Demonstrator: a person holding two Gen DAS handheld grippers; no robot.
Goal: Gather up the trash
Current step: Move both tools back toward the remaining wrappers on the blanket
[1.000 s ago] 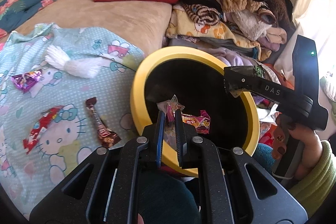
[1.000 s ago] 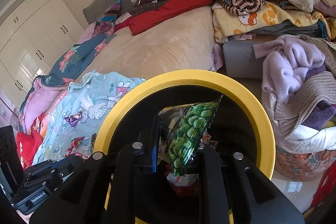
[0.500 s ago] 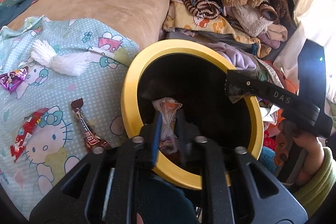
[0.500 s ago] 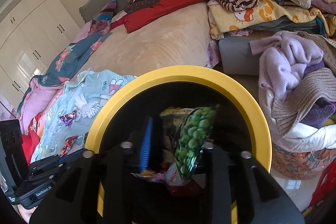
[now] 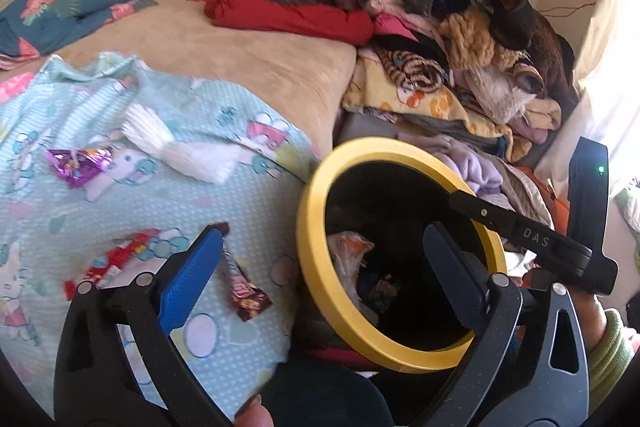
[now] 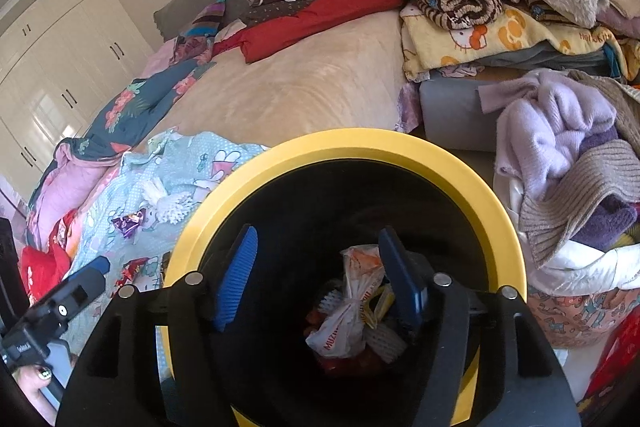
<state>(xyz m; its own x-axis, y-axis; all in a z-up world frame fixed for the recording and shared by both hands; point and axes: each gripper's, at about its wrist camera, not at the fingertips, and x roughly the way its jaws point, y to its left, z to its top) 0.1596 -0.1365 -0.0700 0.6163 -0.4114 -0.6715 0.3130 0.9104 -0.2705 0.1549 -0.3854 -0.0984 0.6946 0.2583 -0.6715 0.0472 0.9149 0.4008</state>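
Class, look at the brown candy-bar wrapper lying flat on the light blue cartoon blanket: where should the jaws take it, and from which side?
Grip the brown candy-bar wrapper across its narrow middle, coming from above. It lies long, thin and flat on the light blue cartoon blanket, so the jaws should straddle its width, not its length.

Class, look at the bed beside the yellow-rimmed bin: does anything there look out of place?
Yes. Three sweet wrappers lie on the cartoon-print sheet rather than in the bin: a purple foil wrapper, a red wrapper and a brown bar wrapper. They count as litter on bedding.
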